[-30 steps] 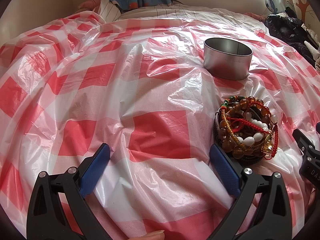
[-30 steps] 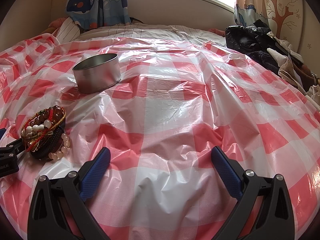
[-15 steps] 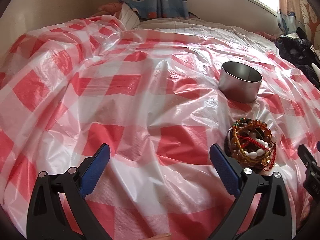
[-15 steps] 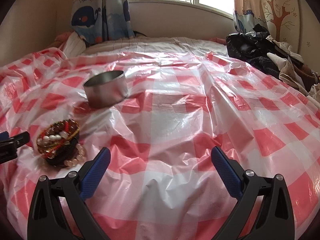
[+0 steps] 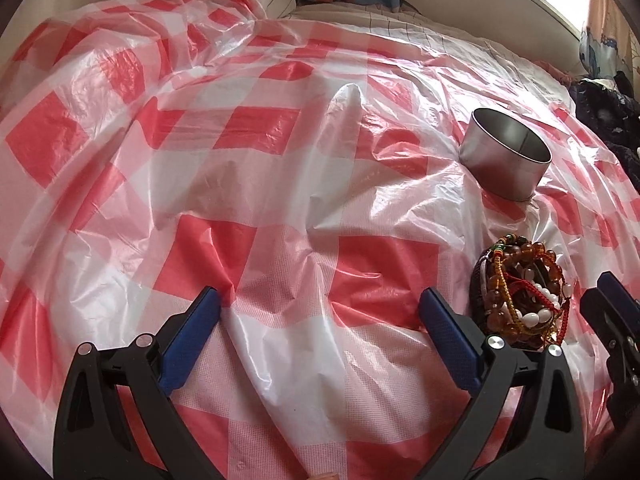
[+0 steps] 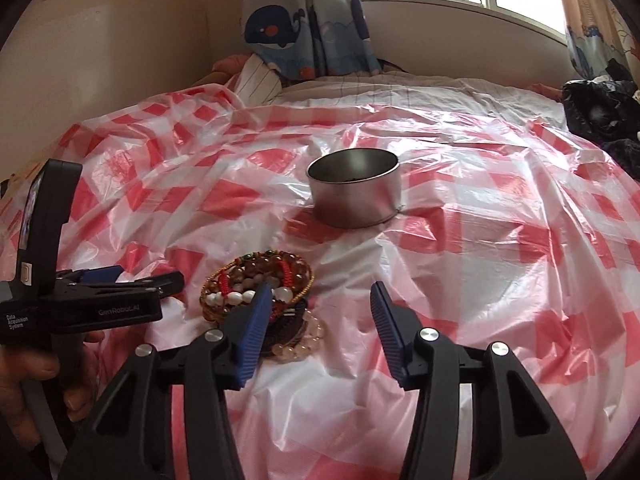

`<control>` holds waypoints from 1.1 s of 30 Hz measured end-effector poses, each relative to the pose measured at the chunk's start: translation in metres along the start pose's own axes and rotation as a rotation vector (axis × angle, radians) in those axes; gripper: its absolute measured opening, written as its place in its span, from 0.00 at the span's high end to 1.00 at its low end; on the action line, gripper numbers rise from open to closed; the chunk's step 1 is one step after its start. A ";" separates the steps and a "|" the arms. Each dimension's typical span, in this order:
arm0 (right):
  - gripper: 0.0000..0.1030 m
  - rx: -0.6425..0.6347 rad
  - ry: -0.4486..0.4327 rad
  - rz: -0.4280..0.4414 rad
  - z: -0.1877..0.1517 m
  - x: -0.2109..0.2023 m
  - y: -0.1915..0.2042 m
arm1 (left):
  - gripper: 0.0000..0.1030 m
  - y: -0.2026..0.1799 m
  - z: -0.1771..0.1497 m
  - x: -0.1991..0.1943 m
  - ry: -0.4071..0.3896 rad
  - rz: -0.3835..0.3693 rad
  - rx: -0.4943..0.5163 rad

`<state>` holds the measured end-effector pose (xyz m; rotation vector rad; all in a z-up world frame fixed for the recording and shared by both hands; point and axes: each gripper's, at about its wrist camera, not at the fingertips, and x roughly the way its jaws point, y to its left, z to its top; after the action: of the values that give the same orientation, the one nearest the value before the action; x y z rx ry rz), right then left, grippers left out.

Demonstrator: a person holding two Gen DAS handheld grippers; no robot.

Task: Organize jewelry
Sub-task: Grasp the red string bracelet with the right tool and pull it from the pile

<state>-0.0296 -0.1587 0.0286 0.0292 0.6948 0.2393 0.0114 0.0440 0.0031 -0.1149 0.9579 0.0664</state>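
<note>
A heap of beaded bracelets (image 5: 520, 296) in amber, white, red and green lies on a dark round base on the checked plastic sheet (image 5: 280, 200). Beyond the heap stands an open round metal tin (image 5: 504, 164). My left gripper (image 5: 320, 306) is open over bare sheet, with the heap just outside its right finger. In the right wrist view the bracelets (image 6: 256, 280) sit behind the left finger of my right gripper (image 6: 320, 294). Its jaws are closing, with only sheet between them. The tin (image 6: 356, 196) stands farther back.
The sheet covers a bed and is full of wrinkles. Dark clothes (image 6: 600, 112) are piled at the right edge. A whale-print curtain (image 6: 280, 32) hangs behind, under a window. A person's hand (image 6: 32, 372) holds the left gripper (image 6: 152, 278) at the left.
The right gripper's jaws have narrowed. It swung left, so the bracelet heap now sits at its left finger. The left gripper shifted slightly and rolled; its jaws kept their width.
</note>
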 end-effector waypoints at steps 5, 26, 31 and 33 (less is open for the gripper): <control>0.73 -0.028 0.055 0.041 0.008 0.021 0.006 | 0.07 -0.004 -0.001 0.004 0.008 0.021 0.014; 0.90 0.241 0.025 -0.023 -0.009 -0.016 -0.058 | 0.07 -0.006 -0.001 -0.026 -0.119 -0.086 0.039; 0.67 0.287 0.068 -0.065 -0.019 -0.004 -0.065 | 0.10 -0.034 0.003 -0.032 -0.160 -0.232 0.159; 0.52 0.282 0.054 -0.080 -0.020 -0.006 -0.065 | 0.20 -0.048 0.005 -0.027 -0.151 -0.269 0.217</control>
<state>-0.0332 -0.2239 0.0100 0.2647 0.7773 0.0646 0.0049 -0.0033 0.0318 -0.0369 0.7864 -0.2728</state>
